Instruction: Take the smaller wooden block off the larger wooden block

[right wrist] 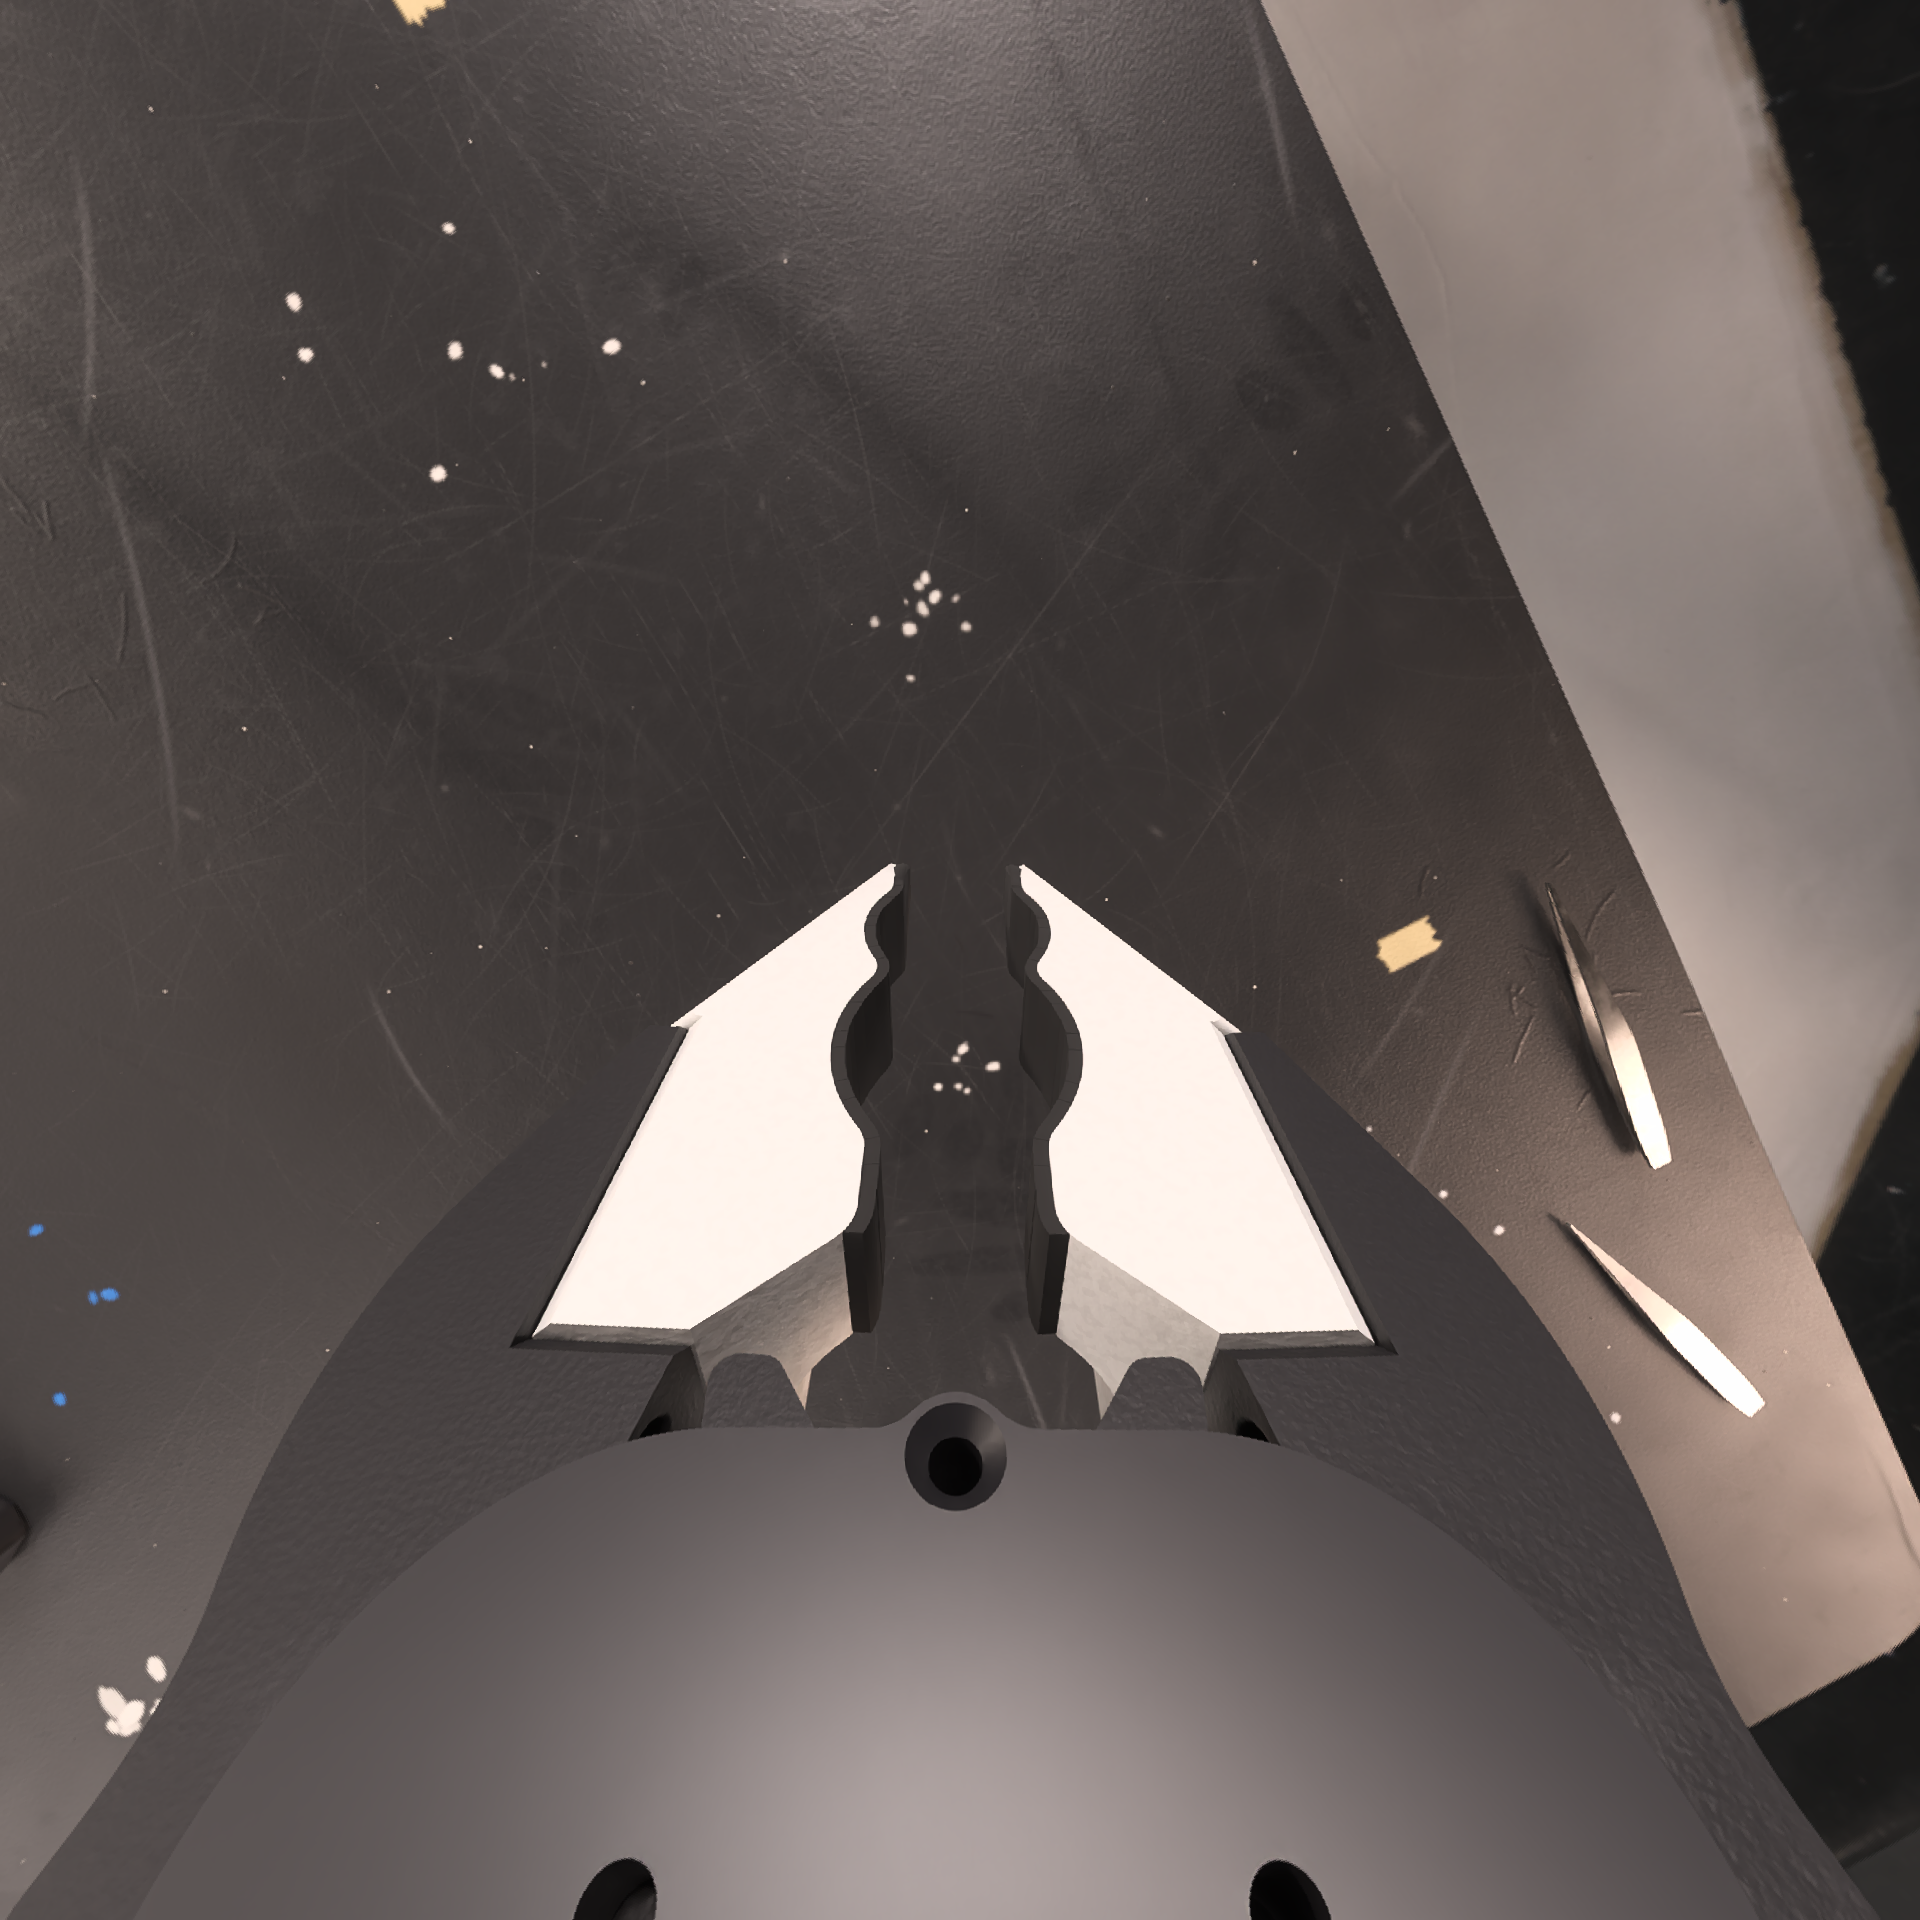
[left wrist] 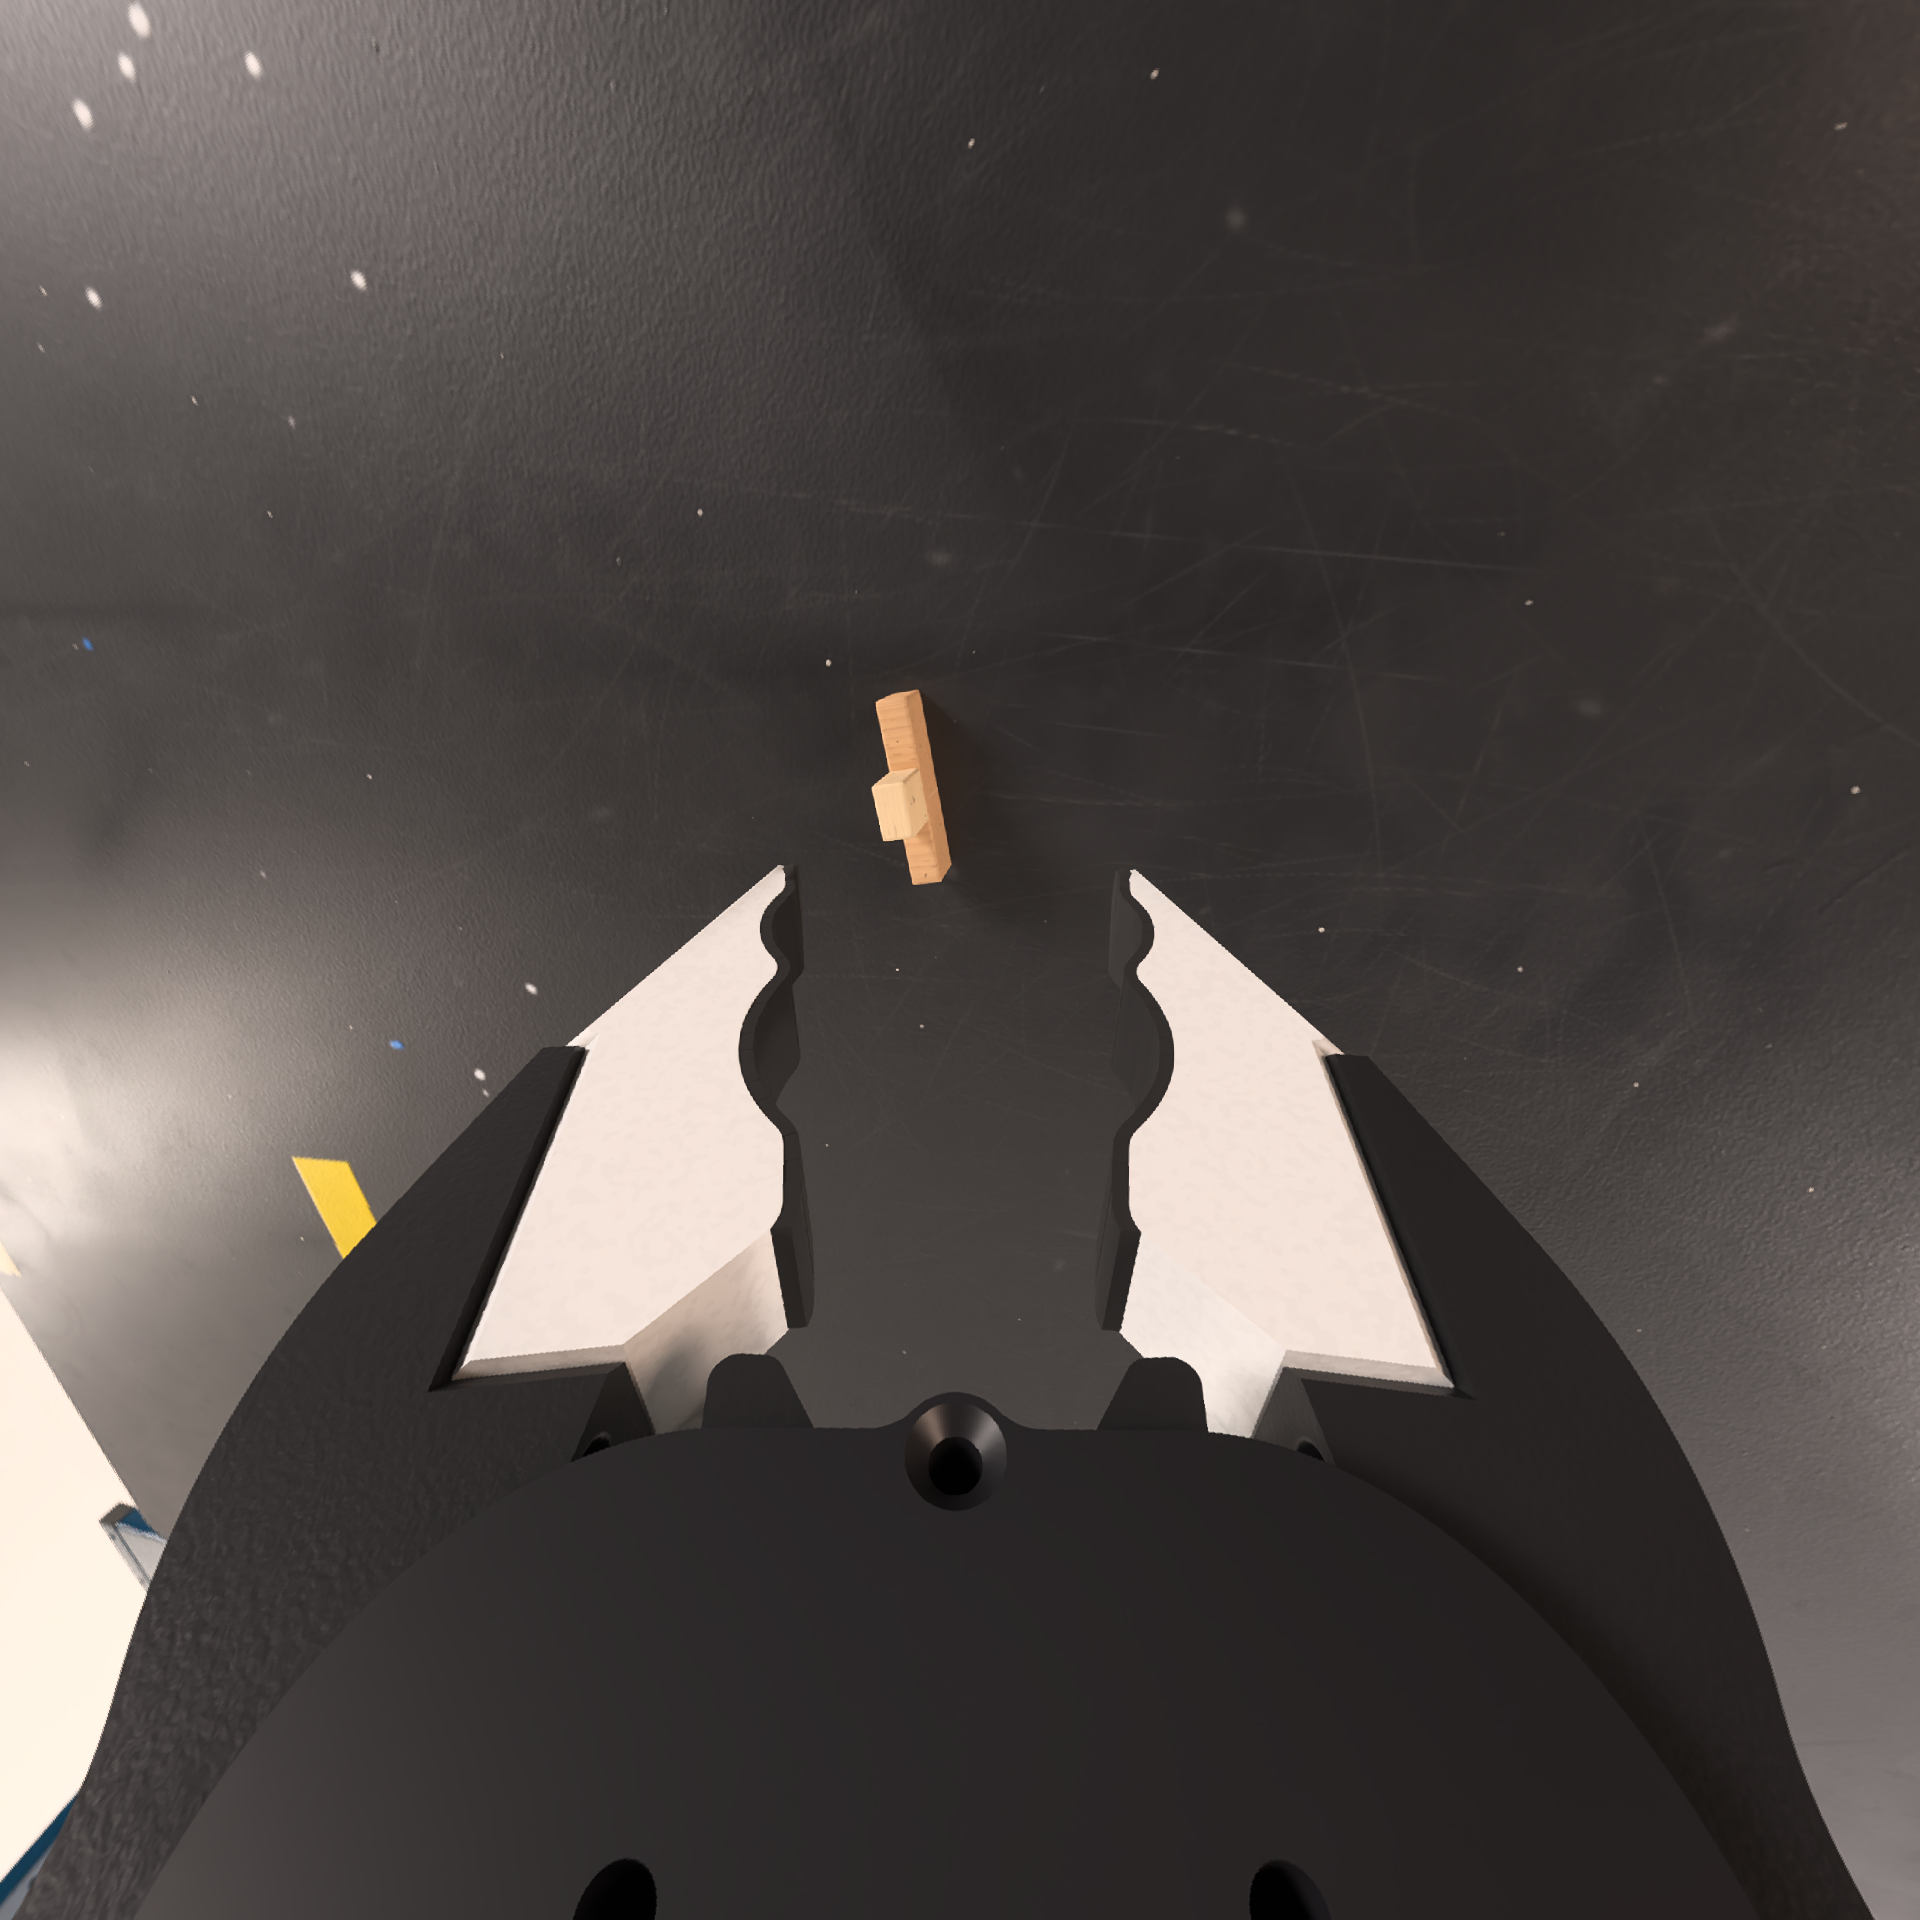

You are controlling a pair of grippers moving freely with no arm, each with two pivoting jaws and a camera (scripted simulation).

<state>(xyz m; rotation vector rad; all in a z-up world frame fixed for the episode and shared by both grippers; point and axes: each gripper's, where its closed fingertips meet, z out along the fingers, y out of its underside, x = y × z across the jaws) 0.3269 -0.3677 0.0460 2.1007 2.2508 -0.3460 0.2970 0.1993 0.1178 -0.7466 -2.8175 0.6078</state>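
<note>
In the left wrist view a long, light-brown larger wooden block (left wrist: 925, 831) lies on the dark scratched table (left wrist: 1351, 520). The paler, cube-like smaller wooden block (left wrist: 896, 806) sits on its middle, sticking out to the left. My left gripper (left wrist: 958, 875) is open wide and empty. Its fingertips are just short of the blocks, which lie ahead between them, slightly left of centre. My right gripper (right wrist: 958, 869) is empty over bare table, jaws a narrow gap apart. A tan bit (right wrist: 416, 8) at the top edge of the right wrist view may be a block; I cannot tell.
A yellow strip (left wrist: 335, 1200) and a white surface (left wrist: 42, 1455) lie at the lower left. In the right wrist view the table's edge (right wrist: 1558, 644) runs diagonally at the right, with a tan tape scrap (right wrist: 1410, 948) and two shiny slivers (right wrist: 1605, 1029) (right wrist: 1662, 1314) near it.
</note>
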